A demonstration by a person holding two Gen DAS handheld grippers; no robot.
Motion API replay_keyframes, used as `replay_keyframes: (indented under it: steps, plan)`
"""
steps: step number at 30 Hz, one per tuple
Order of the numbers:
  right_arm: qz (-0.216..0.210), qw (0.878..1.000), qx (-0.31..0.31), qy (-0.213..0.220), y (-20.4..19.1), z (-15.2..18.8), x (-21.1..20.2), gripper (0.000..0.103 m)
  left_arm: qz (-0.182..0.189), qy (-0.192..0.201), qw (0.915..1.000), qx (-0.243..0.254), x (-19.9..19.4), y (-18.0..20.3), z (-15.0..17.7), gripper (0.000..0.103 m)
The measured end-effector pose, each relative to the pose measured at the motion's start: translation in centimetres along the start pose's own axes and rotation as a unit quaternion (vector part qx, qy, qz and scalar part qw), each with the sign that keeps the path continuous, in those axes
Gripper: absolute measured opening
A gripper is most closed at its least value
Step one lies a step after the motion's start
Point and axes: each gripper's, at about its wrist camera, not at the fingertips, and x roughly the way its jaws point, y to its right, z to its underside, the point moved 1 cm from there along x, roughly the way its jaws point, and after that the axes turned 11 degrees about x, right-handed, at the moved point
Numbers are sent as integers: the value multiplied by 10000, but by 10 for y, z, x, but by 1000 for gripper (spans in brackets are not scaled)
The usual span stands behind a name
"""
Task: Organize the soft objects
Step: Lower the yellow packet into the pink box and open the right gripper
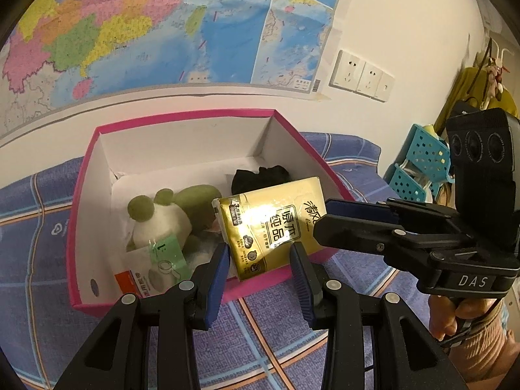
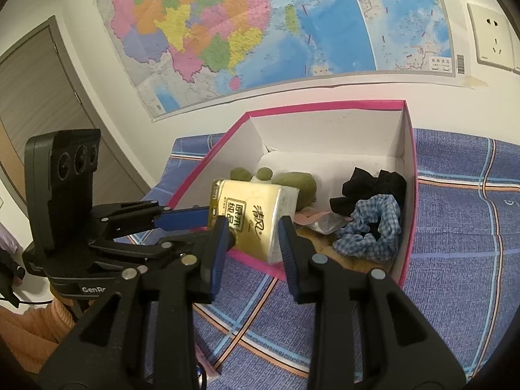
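Against the white wall [image 1: 390,16], under a big colourful map [image 2: 260,32] taped above a double row of sockets [image 1: 360,76], the pink box [image 1: 182,115] sat on a surface spread with a blue checked cloth [image 1: 39,243] crossed by orange and pale blue lines. A grey door [image 2: 35,104] stood off to the left in the right wrist view, and turquoise perforated baskets [image 1: 422,159] were stacked at the far right in the left wrist view, beside something yellow hanging by the wall.

Over the near rim of the box hung the yellow tissue pack [image 1: 273,224], tilted, its lower end out past the pink edge. The left hand-held gripper [image 1: 260,279] had its blue pads spread wide just below the pack; whether either pad touched the pack could not be told. The right hand-held gripper [image 2: 252,243] was also spread wide, its pads either side of the pack's lower end, and contact there could not be told either. Each gripper's blue pad reached in from the side in the other's view, right by the pack.

Down in the box lay a green and white plush toy [image 1: 162,214], a small sachet with a green label [image 1: 162,260] at the near left corner, a dark bundle of cloth [image 2: 373,188] at the far right, and a blue gingham scrunchie [image 2: 373,230] just in front of it. White paper [image 2: 325,159] lined the bottom.
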Motion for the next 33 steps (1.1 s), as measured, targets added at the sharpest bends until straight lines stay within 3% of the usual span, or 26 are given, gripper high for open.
replay_keyframes:
  steps: [33]
  plan:
    - [242,9993,148,-243,14,-9,34,35,-42,-259,9993,-259,28,-23,-4,38]
